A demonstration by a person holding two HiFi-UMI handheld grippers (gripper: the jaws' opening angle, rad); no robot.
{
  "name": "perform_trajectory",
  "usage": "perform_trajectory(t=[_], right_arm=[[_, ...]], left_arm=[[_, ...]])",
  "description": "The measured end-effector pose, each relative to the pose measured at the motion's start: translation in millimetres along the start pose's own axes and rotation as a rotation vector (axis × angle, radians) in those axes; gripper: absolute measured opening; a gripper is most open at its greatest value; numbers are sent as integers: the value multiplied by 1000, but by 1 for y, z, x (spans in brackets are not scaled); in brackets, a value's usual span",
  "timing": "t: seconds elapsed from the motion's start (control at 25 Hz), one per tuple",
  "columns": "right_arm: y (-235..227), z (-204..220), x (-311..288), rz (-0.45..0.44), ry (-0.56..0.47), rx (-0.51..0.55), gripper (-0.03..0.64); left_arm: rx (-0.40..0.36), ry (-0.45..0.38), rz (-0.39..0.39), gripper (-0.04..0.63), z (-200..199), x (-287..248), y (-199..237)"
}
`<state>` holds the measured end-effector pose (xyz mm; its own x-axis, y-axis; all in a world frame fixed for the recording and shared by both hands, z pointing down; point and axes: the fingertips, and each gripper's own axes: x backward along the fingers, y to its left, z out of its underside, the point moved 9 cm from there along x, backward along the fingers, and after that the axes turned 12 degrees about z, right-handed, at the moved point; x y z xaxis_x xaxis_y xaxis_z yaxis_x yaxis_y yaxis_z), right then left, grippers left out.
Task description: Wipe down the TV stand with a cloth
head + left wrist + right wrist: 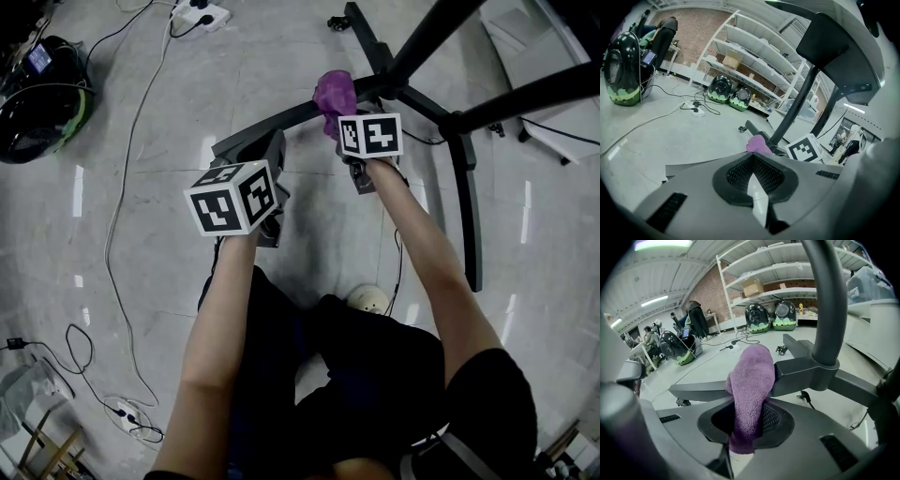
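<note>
Cloth was the purple one, bunched up and pinched by its lower end in the right gripper; the free end looked to be resting on top of a black leg of the TV stand, right by the hub where the legs met. The left gripper had its jaws pressed together on nothing, and it hung just left of the right one, on the near side of that same leg.

Stuff I figured could go sideways from there:

- only a narrow bit of the cloth was in the pinch; dragging it hard along the edge of the leg could have yanked it out or rolled it into a lump that barely wiped anything
- the stand had a wheel at its far end; a firm push might have rolled the whole thing away, since the left gripper wasn't bracing it
- a thin cable ran just right of the hub; a wide sweep to the right could have snagged it
</note>
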<state>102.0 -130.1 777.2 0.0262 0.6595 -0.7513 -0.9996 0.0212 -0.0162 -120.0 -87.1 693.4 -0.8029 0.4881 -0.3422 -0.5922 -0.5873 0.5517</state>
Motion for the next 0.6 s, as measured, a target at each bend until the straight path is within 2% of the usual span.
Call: perform_trajectory(t=[0.2,0.6], right_arm=[[-9,2,0,18,5,-18,89],[-30,-19,7,57,-59,-66,89]], left_arm=[[-1,8,11,6,1,-3,-3],[16,12,13,6,3,-4,0]])
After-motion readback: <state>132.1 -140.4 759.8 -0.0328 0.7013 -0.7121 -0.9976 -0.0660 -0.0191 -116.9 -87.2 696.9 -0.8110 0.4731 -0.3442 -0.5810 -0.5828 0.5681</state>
